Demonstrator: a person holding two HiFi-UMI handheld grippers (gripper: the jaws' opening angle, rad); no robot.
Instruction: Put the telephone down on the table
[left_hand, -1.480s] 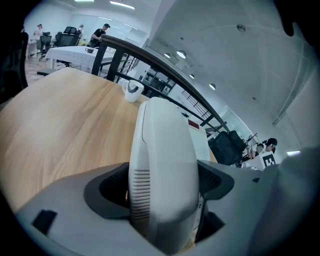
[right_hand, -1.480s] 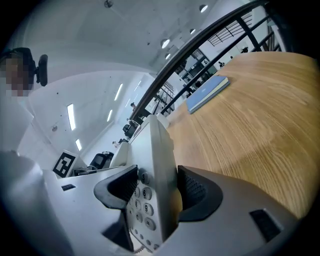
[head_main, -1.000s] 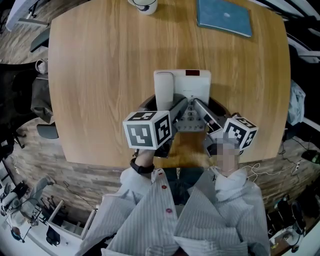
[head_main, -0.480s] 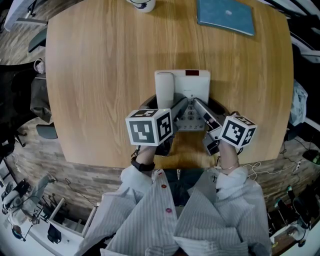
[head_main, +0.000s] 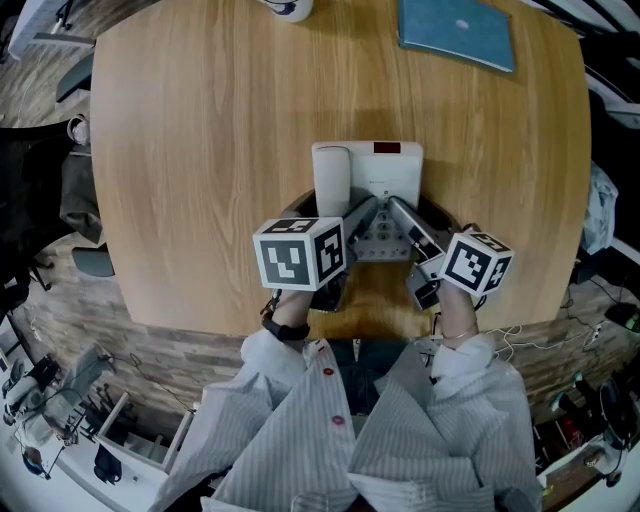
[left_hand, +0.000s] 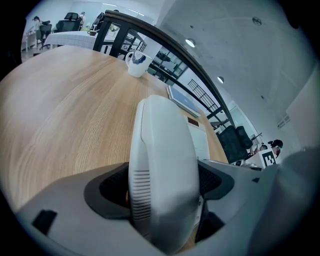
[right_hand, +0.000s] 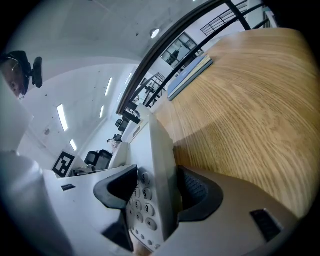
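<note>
Left gripper (left_hand: 162, 187) clamps the white handset (head_main: 330, 176); right gripper (right_hand: 154, 192) clamps the telephone (head_main: 392, 180) base's keypad side. Both are near the wooden tabletop's (head_main: 200, 150) front edge, with a mug (head_main: 285, 8) and a blue book (head_main: 456, 30) at its far edge.

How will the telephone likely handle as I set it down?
Probably rigid: the telephone looks like hard moulded plastic. Its smooth handset, clamped in the left claw, may slip or part from the base, which the right claw grips.
</note>
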